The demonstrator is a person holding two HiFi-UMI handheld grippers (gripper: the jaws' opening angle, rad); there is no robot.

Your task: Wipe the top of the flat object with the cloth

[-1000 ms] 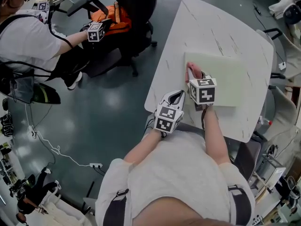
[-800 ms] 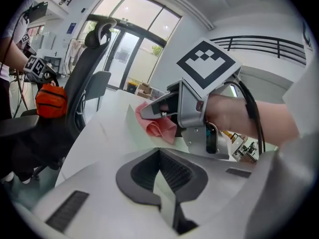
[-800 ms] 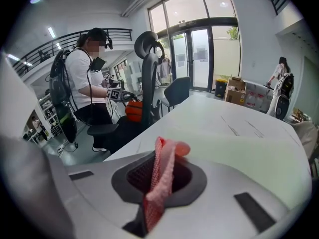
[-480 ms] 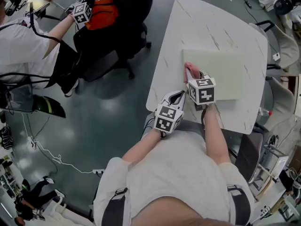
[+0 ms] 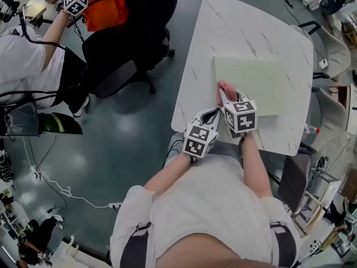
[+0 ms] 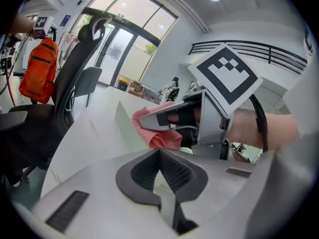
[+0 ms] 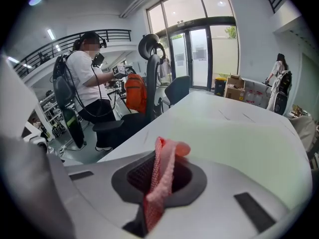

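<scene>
A pale green flat board [image 5: 254, 82] lies on the white marbled table [image 5: 240, 27]. My right gripper [image 5: 224, 96] is shut on a pink cloth [image 5: 225, 87], which rests at the board's near left edge. In the right gripper view the pink cloth [image 7: 160, 176] stands pinched between the jaws of the right gripper [image 7: 162, 166], with the green board [image 7: 244, 148] spreading ahead. My left gripper [image 5: 211, 115] hovers at the table's near left edge, just left of the right one, shut with nothing in it. In the left gripper view, beyond the left gripper [image 6: 160, 171], the pink cloth [image 6: 160, 136] hangs from the right gripper.
A black office chair [image 5: 131, 43] with an orange backpack [image 5: 103, 4] stands left of the table. Another person [image 5: 28, 66] with a marker-cube gripper [image 5: 75, 1] is at the far left. More chairs [image 5: 334, 43] stand along the right side.
My right gripper and the cloth stay at the board's near left edge; the left gripper keeps its place. The other person's gripper has moved up and left.
</scene>
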